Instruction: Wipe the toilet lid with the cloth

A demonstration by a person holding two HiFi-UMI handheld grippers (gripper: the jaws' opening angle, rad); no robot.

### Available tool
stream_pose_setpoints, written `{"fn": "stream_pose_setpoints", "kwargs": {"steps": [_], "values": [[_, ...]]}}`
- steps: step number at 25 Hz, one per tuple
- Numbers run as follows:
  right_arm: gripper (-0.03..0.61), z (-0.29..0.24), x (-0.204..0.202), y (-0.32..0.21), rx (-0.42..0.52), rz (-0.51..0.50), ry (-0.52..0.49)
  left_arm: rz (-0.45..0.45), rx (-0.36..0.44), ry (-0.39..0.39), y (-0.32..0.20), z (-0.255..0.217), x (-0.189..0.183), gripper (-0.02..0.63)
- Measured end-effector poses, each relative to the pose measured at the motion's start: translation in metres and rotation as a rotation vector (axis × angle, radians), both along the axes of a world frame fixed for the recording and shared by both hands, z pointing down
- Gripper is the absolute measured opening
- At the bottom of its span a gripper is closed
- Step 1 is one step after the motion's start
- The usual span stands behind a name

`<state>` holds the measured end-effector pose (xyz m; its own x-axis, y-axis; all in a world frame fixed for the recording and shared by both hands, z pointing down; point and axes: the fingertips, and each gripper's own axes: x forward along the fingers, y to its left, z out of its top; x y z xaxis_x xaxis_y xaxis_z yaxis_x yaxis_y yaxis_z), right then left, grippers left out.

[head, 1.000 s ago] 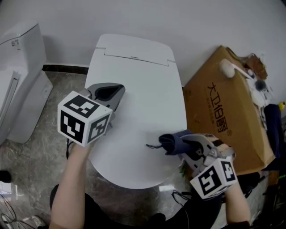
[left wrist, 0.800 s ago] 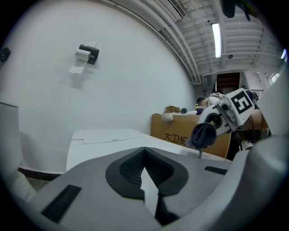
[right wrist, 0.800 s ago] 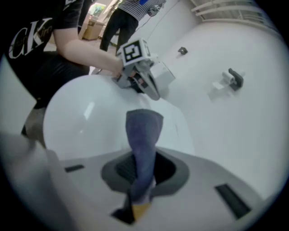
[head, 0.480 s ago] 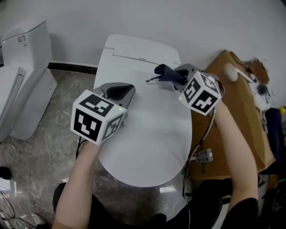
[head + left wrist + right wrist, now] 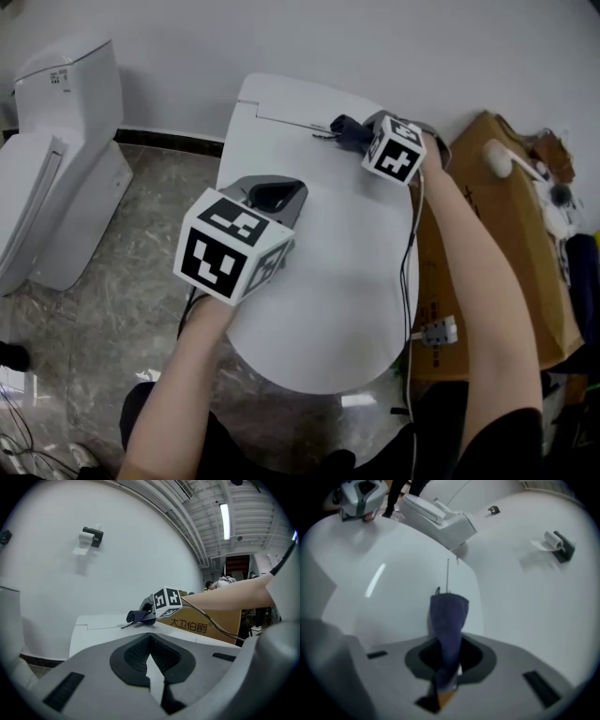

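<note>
Right now the right gripper (image 5: pixel 356 134) is clamping a dark blue cloth (image 5: pixel 343 127) – in its own view the jaws are closing on the lower part of the folded cloth, whose free end is sticking forward past them. It is working at about 1 o'clock on the white toilet lid (image 5: pixel 319 272), up near the hinge end by the wall (image 5: pixel 375 47). In the left gripper view the cloth's end is lying against the lid, with a thin loose thread trailing off it toward 9 o'clock. The left gripper (image 5: pixel 275 195) is hovering over the lid's 9 o'clock edge, pointing toward 12. Its jaws are drawn together, gripping nothing, with only a sliver of white lid showing between the black pads. Its marker cube (image 5: pixel 234 246) is riding at the 7 o'clock side of that gripper, above the person's wrist. A thin cable (image 5: pixel 413 244) is running from the right gripper down along the lid's 3 o'clock edge. Beside the toilet at 3 o'clock a cardboard box (image 5: pixel 487 244) with dark print is standing just next to the bowl, while a second toilet (image 5: pixel 56 159) is standing well apart at 9 to 10 o'clock on the grey marbled floor (image 5: pixel 141 225). A toilet-paper holder (image 5: pixel 92 535) is hanging high on the wall – it shows in both gripper views.
</note>
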<state>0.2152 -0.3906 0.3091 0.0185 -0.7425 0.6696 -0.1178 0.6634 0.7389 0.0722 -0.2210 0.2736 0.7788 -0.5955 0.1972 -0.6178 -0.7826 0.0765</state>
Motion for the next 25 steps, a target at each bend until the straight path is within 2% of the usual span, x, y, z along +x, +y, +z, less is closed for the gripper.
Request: {"fn": "stream_pose_setpoints", "kwargs": {"steps": [3,8,11,25], "values": [[0.066,-0.004,0.0,-0.012,0.024,0.005,0.01,0.004,0.0,-0.003,0.0,0.001,-0.001,0.012],[0.066,0.022,-0.005,-0.002,-0.099,0.01,0.015,0.002,-0.007,-0.005,-0.001,0.002,-0.001,0.012],[0.066,0.031,-0.007,0.008,-0.139,0.009,-0.002,0.005,-0.006,-0.006,0.0,0.002,-0.002,0.012],[0.066,0.031,-0.015,0.043,-0.149,-0.037,-0.023,0.021,-0.018,-0.016,0.001,0.004,0.002,0.012]]}}
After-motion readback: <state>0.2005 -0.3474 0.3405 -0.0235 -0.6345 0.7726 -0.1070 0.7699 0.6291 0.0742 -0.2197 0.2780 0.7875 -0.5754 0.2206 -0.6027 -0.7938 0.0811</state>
